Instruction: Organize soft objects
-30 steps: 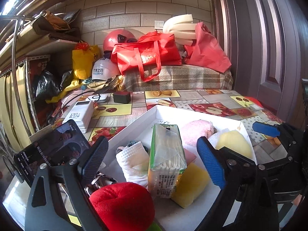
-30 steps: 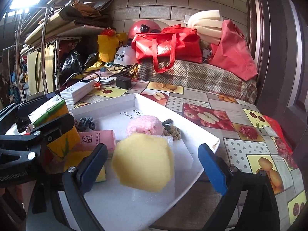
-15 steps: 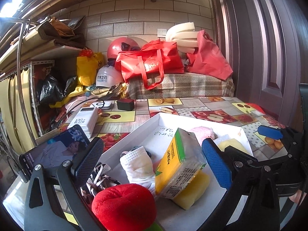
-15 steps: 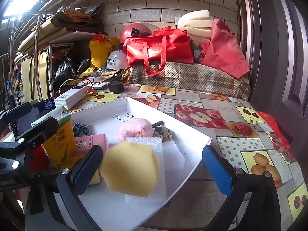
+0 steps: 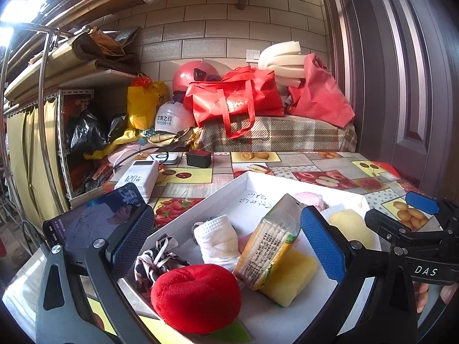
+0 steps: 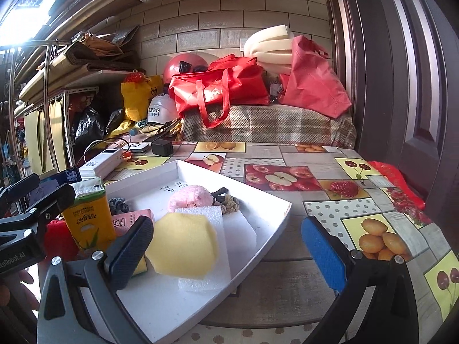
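Hovering over a white tray (image 5: 200, 200) on the fruit-print table, both tongs stand spread and grip nothing. Left gripper (image 5: 226, 246) frames a tilted tissue pack (image 5: 269, 246); right gripper (image 6: 226, 246) sits beside a yellow sponge (image 6: 180, 246).

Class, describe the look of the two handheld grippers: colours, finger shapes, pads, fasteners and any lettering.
Both match: the left gripper and right gripper have dark grey plastic frames with triangular cut-outs and silver screw heads. Each has one finger with a black textured pad and one with a blue textured pad. White lettering "DAS" marks the right gripper's body. No cables show.
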Tool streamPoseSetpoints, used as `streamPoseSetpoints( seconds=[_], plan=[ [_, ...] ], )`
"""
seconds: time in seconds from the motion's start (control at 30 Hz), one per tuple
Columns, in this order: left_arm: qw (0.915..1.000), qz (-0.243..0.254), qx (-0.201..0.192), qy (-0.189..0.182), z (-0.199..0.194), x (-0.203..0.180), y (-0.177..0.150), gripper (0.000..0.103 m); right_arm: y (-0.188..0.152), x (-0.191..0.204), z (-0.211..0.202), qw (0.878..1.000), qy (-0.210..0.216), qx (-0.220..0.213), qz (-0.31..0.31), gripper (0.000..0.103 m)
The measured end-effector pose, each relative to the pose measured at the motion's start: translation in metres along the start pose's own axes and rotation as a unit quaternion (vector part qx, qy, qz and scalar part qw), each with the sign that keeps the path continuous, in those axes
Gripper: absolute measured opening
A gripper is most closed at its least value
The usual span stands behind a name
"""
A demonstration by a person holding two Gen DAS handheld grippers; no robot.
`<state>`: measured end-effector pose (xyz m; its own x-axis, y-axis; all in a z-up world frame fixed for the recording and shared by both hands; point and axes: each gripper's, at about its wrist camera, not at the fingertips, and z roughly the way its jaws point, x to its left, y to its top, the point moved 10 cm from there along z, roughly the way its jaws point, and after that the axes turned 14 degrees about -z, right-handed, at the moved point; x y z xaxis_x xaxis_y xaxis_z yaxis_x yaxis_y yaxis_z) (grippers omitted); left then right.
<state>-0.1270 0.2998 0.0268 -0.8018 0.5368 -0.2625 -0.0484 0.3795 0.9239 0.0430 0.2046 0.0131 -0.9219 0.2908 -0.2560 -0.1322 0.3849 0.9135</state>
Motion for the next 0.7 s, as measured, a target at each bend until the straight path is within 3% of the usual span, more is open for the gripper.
streamPoseSetpoints(
  seconds=[0.7],
  plan=[
    [0.9992, 0.014, 0.036, -0.011, -0.033, -0.023, -0.027, 0.103, -0.024, -0.013, -0.04, 1.0, -0.002, 0.006, 0.023, 0.103]
  ],
)
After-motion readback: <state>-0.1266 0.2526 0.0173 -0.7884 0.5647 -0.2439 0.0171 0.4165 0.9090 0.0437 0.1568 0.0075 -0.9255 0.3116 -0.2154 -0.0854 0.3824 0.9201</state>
